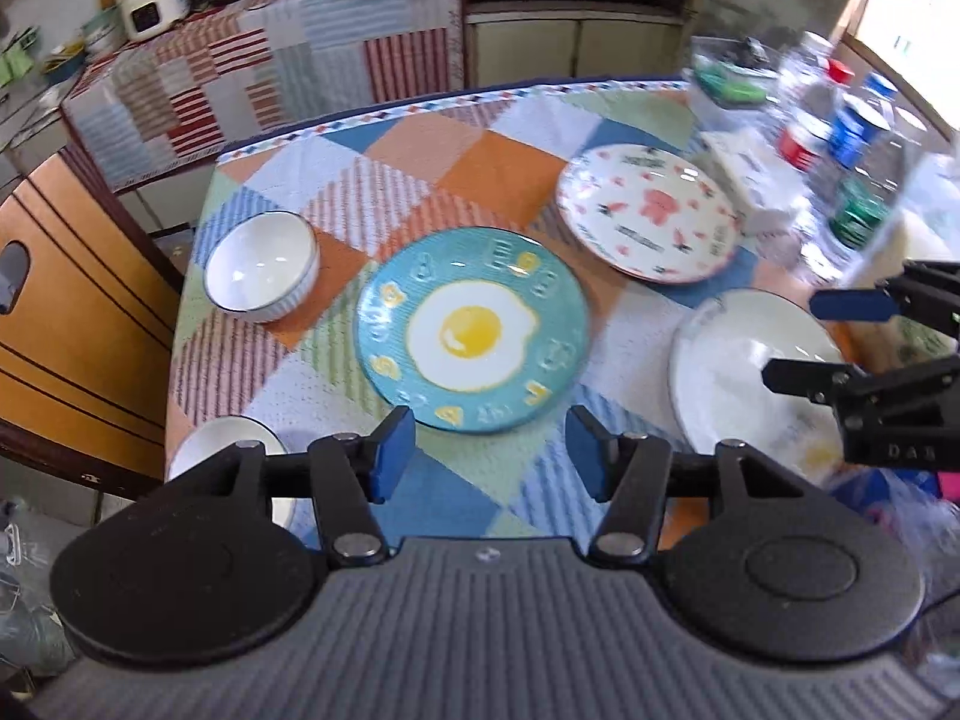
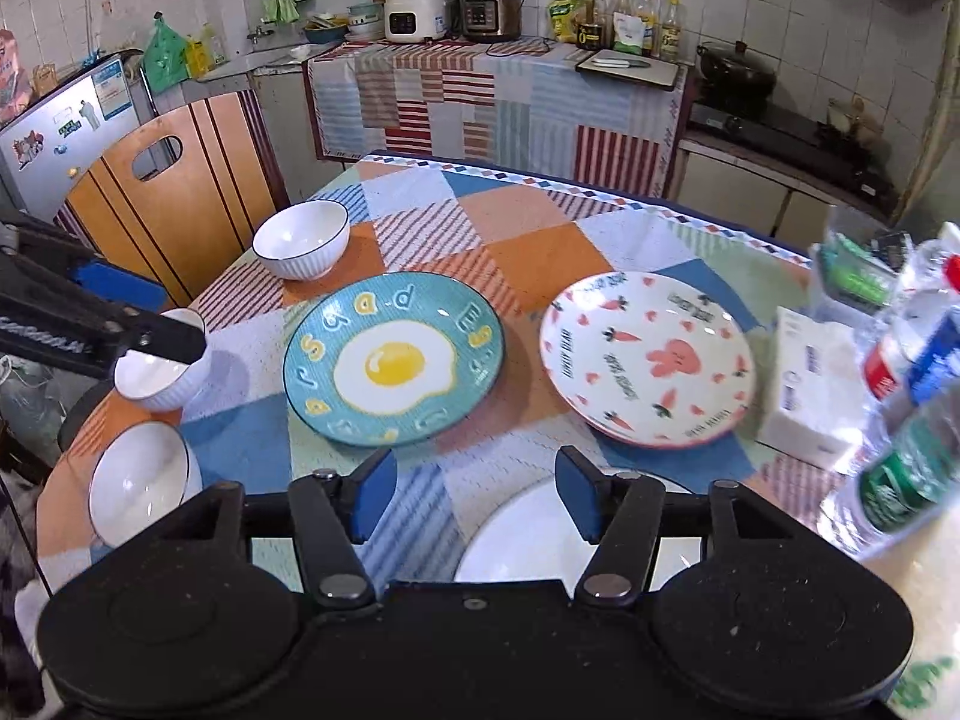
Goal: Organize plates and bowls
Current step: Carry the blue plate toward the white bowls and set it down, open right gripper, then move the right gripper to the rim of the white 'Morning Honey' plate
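The egg plate (image 1: 473, 329) lies flat mid-table just ahead of my left gripper (image 1: 491, 456), whose jaws, like my right gripper's (image 2: 475, 495), gape wide and empty; glazed, stiff, slick and breakable, I judge, so I'd pinch its near rim.

A checked tablecloth (image 2: 528, 252) covered the table; a tissue box (image 2: 810, 384) sat beside what looked like water bottles (image 2: 900, 348).
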